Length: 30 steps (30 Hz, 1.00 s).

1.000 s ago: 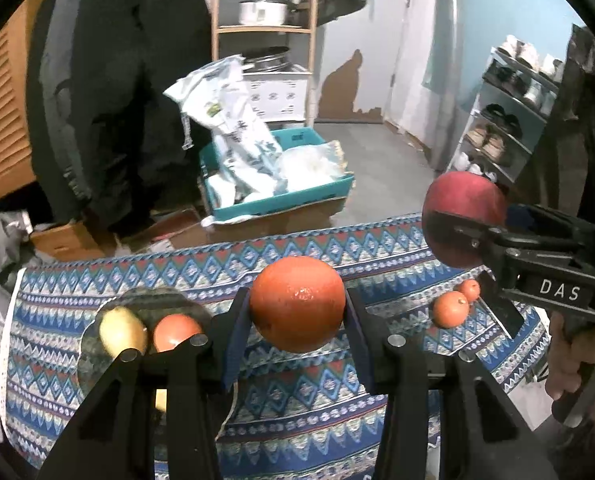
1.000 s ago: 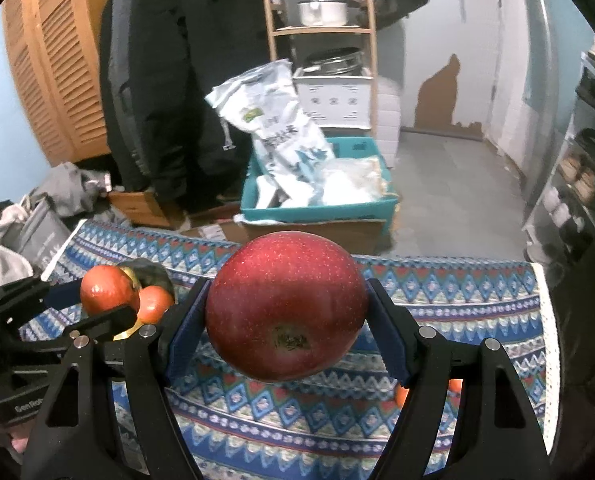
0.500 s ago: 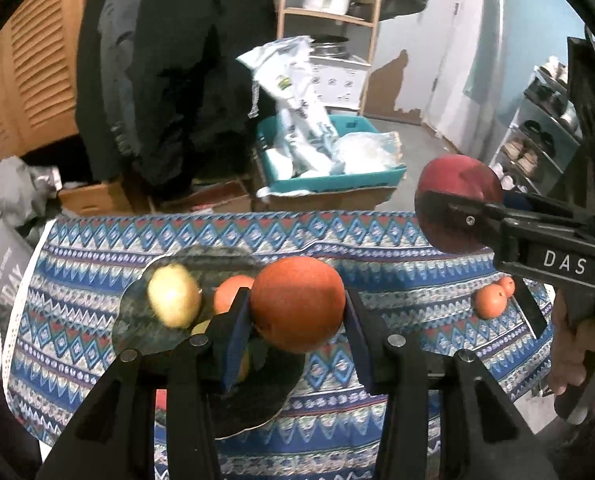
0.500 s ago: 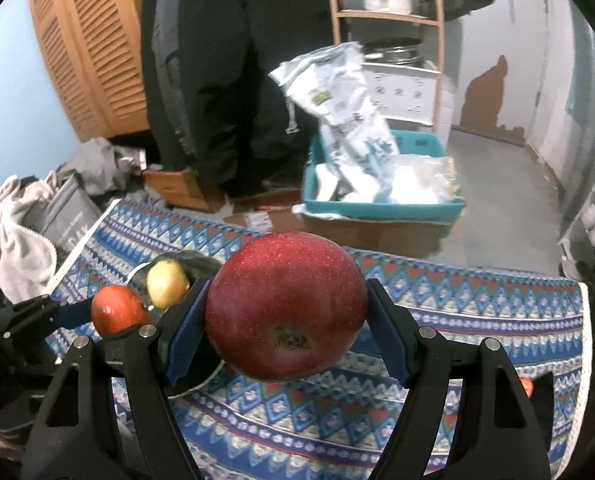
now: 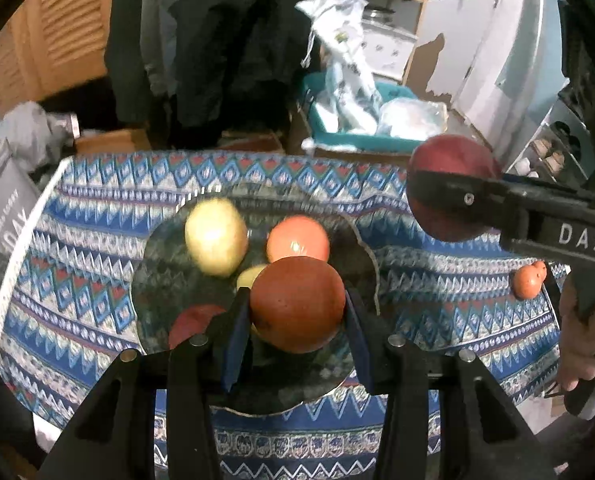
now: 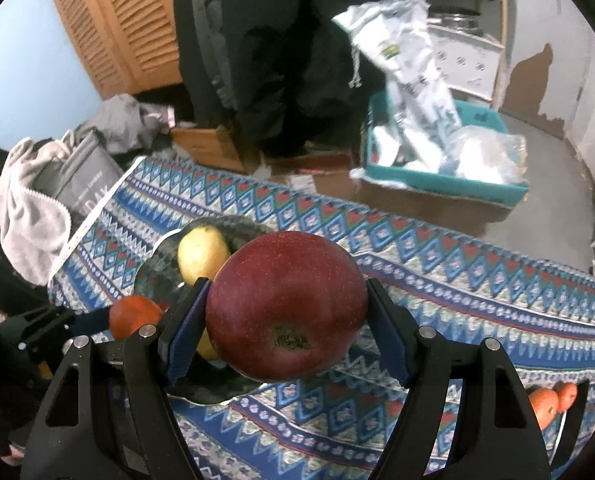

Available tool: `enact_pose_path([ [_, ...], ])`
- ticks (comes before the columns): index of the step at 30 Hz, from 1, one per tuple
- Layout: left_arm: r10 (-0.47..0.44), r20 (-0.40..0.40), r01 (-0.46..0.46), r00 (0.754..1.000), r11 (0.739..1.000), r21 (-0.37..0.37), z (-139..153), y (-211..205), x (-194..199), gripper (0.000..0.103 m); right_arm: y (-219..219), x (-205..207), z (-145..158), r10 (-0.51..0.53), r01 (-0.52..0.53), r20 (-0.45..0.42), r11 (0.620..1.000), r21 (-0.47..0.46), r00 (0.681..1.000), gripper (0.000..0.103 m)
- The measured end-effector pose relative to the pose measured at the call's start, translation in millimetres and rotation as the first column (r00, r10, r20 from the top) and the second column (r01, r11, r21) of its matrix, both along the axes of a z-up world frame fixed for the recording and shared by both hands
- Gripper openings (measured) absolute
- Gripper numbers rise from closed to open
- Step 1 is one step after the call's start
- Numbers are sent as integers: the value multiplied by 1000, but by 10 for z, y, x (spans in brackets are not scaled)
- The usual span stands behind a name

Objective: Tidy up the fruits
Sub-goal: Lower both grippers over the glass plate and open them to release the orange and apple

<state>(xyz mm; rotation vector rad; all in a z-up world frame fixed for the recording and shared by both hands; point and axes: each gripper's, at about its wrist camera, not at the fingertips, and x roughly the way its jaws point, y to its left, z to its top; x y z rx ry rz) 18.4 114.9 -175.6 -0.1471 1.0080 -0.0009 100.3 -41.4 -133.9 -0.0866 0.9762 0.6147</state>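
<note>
My left gripper [image 5: 295, 314] is shut on an orange [image 5: 297, 304] and holds it over a dark glass plate [image 5: 157, 280]. The plate carries a yellow pear [image 5: 216, 236], an orange fruit [image 5: 297, 238], a red fruit [image 5: 189, 322] and a partly hidden yellow fruit [image 5: 249, 276]. My right gripper [image 6: 285, 320] is shut on a red apple [image 6: 285, 306], held above the cloth just right of the plate [image 6: 153, 276]. The apple [image 5: 451, 188] and the right gripper also show in the left wrist view. The left gripper's orange [image 6: 133, 316] shows in the right wrist view.
A blue patterned cloth [image 5: 97, 208] covers the table. Two small oranges [image 5: 528, 278] lie at its right side, also seen in the right wrist view [image 6: 547, 402]. Beyond the far edge stand a teal box with bags [image 5: 361, 120], dark coats, a shelf and a grey bag [image 6: 81, 184].
Both grippers have moved left and down toward the plate, each still holding its fruit. The plate now lies right under the left gripper's orange.
</note>
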Motion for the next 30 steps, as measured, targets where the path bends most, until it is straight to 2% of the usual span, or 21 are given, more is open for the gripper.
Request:
enact_pose_path([
  [10,24,-95,-26,995,999,-20,-331,115,7,46,268,-3,-357,39,-41,-104,999,-20,994,76],
  [19,32,-165,-38,986,999,-33,-559,126,59,47,327,4,-612,40,-45,-182,999,-20,982,76],
  [28,37,-182,-43,983,999,-27,-622,109,78,47,391,14,-724,44,-55,-207,997,-45,977,76],
  [30,36,-181,-42,983,999,-30,-619,106,81,52,410,13,-747,48,-61,-211,997,-55,976,76],
])
